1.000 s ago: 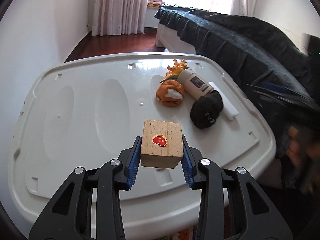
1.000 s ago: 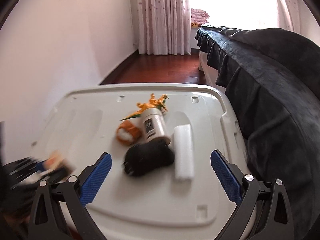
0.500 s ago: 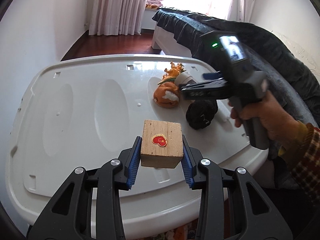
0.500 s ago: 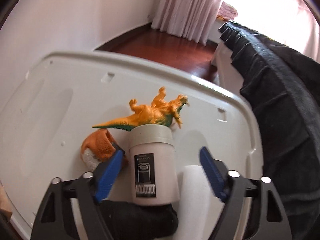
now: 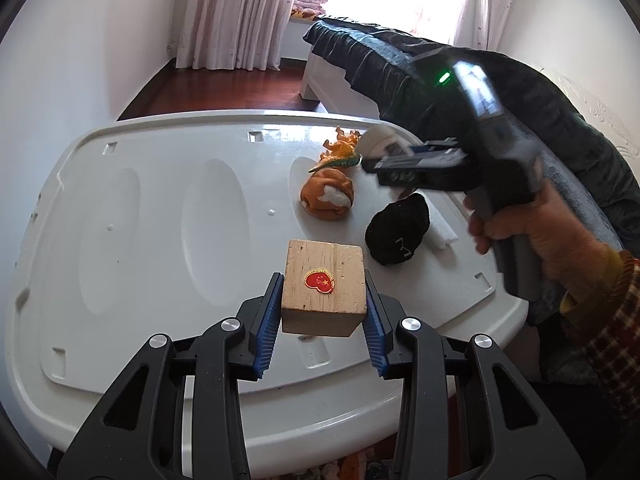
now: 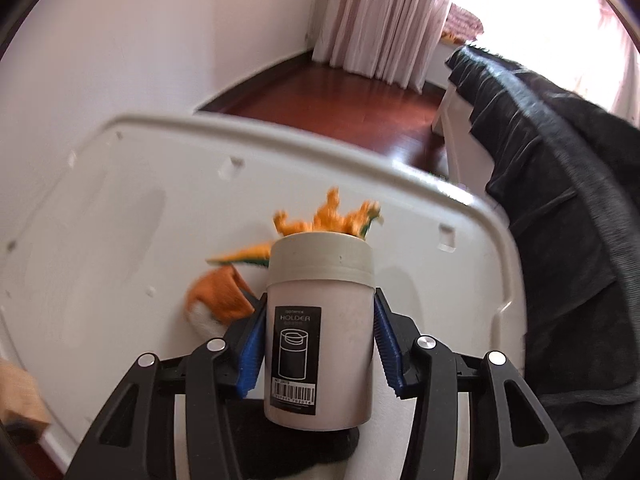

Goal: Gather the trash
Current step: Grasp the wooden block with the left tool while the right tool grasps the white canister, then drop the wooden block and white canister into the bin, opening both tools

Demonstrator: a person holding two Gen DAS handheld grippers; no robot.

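Note:
My left gripper [image 5: 323,314] is shut on a wooden block [image 5: 324,288] with a red heart sticker, held above the white plastic lid [image 5: 160,208]. My right gripper [image 6: 318,344] is shut on a white canister [image 6: 320,328] with a black label; it also shows in the left wrist view [image 5: 416,162], over the lid's far right. An orange toy dinosaur [image 5: 340,152], an orange-and-white rolled sock [image 5: 328,200], a black rolled sock [image 5: 398,234] and a white foam piece [image 5: 440,236] lie on the lid.
A bed with a dark cover [image 5: 500,92] runs along the right of the lid. A white wall [image 5: 80,60] is on the left. Dark wood floor [image 5: 224,88] and curtains [image 5: 240,12] lie beyond.
My right gripper moved in over the canister and closed its jaws on it. The left gripper with the block has stayed nearly still.

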